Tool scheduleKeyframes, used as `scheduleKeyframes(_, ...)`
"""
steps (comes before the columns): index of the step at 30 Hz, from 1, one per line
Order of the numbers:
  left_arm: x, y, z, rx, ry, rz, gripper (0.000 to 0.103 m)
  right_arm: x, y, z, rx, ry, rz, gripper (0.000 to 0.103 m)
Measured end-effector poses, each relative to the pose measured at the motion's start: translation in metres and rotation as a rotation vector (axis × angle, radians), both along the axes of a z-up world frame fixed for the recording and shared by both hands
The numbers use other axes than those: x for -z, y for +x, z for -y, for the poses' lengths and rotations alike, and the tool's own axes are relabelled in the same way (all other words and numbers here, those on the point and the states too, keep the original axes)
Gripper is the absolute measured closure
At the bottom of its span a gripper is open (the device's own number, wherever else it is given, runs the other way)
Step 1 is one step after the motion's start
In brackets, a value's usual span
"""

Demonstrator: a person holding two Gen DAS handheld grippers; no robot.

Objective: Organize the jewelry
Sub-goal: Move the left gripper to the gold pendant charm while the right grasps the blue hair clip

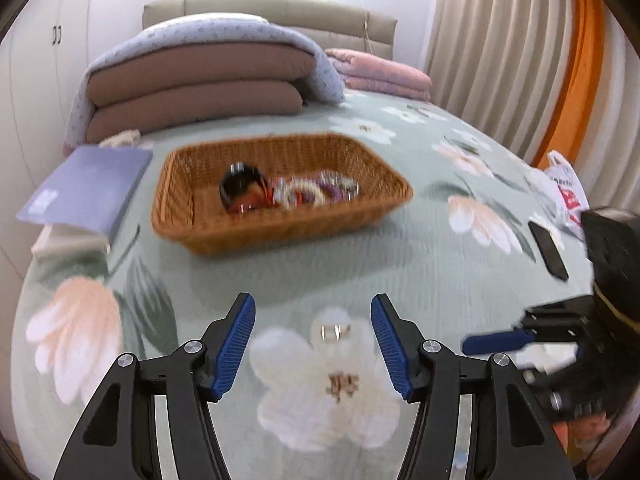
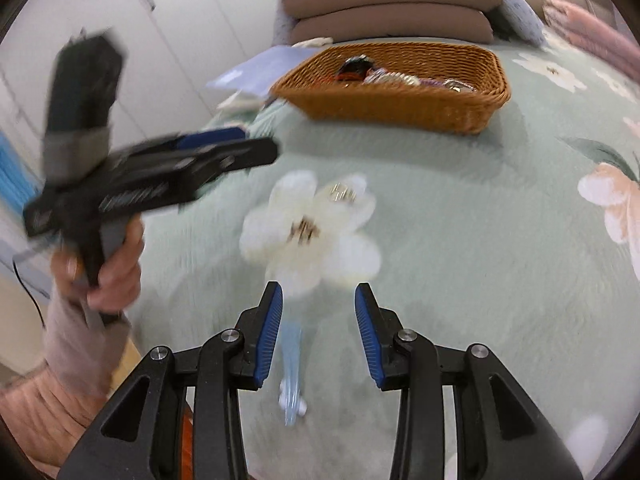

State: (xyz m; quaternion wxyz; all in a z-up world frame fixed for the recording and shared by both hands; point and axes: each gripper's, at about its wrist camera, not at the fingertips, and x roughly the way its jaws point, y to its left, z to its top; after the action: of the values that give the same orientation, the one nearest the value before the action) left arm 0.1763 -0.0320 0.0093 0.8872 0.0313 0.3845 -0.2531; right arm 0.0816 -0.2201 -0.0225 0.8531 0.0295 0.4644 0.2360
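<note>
A brown wicker basket (image 1: 384, 200) sits on the floral bedspread and holds several bracelets and bangles (image 1: 288, 190); it also shows in the right wrist view (image 2: 400, 100). A small silver ring (image 1: 334, 332) lies on a white flower print, just ahead of my left gripper (image 1: 313, 312), which is open and empty. The ring also shows in the right wrist view (image 2: 342, 192). My right gripper (image 2: 319, 300) is open and empty above a pale blue hair clip (image 2: 291, 368) that lies on the bedspread between its fingers.
A blue book (image 1: 88, 188) lies left of the basket. Folded brown and lilac quilts (image 1: 200, 84) and pink blankets (image 1: 384, 72) are stacked behind. A black phone (image 1: 548, 248) and a plastic bag (image 1: 564, 188) lie at the right. Curtains hang at the far right.
</note>
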Motion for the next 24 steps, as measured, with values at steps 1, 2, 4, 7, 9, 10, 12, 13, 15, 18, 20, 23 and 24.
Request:
scheduleKeyframes(1, 0.006, -0.003, 0.000, 0.003, 0.005, -0.008, 0.041, 0.004, -0.010, -0.006, -0.008, -0.020, 0.012, 0.062)
scheduleKeyframes(2, 0.011, -0.005, -0.001, 0.009, 0.012, -0.014, 0.041, 0.007, -0.014, -0.008, -0.011, -0.027, 0.018, 0.062)
scheduleKeyframes(4, 0.021, -0.008, 0.001, 0.030, 0.036, -0.021, 0.041, 0.013, -0.023, -0.014, -0.017, -0.051, 0.031, 0.062)
scheduleKeyframes(7, 0.037, -0.009, 0.009, 0.090, 0.094, -0.027, 0.041, 0.017, -0.033, -0.024, -0.022, -0.081, 0.059, 0.062)
scheduleKeyframes(9, 0.045, -0.006, 0.015, 0.121, 0.134, -0.026, 0.041, 0.019, -0.038, -0.027, -0.024, -0.091, 0.072, 0.062)
scheduleKeyframes(10, 0.049, -0.001, 0.019, 0.140, 0.157, -0.028, 0.041, 0.021, -0.037, -0.030, -0.022, -0.099, 0.077, 0.062)
scheduleKeyframes(12, 0.056, 0.005, 0.024, 0.174, 0.181, -0.032, 0.041, 0.025, -0.034, -0.034, -0.014, -0.115, 0.088, 0.062)
scheduleKeyframes(13, 0.058, 0.009, 0.027, 0.193, 0.193, -0.032, 0.041, 0.027, -0.033, -0.035, -0.011, -0.124, 0.093, 0.062)
scheduleKeyframes(15, 0.062, 0.015, 0.033, 0.232, 0.207, -0.033, 0.041, 0.031, -0.034, -0.036, -0.007, -0.140, 0.103, 0.062)
scheduleKeyframes(18, 0.068, 0.022, 0.042, 0.281, 0.242, -0.026, 0.041, 0.038, -0.033, -0.039, -0.008, -0.176, 0.119, 0.062)
scheduleKeyframes(20, 0.075, 0.028, 0.049, 0.300, 0.275, -0.027, 0.042, 0.040, -0.033, -0.042, -0.006, -0.199, 0.129, 0.062)
scheduleKeyframes(23, 0.076, 0.033, 0.053, 0.319, 0.272, -0.021, 0.047, 0.041, -0.032, -0.045, 0.007, -0.233, 0.159, 0.069)
scheduleKeyframes(24, 0.076, 0.034, 0.055, 0.321, 0.271, -0.023, 0.052, 0.043, -0.031, -0.046, 0.012, -0.244, 0.167, 0.075)
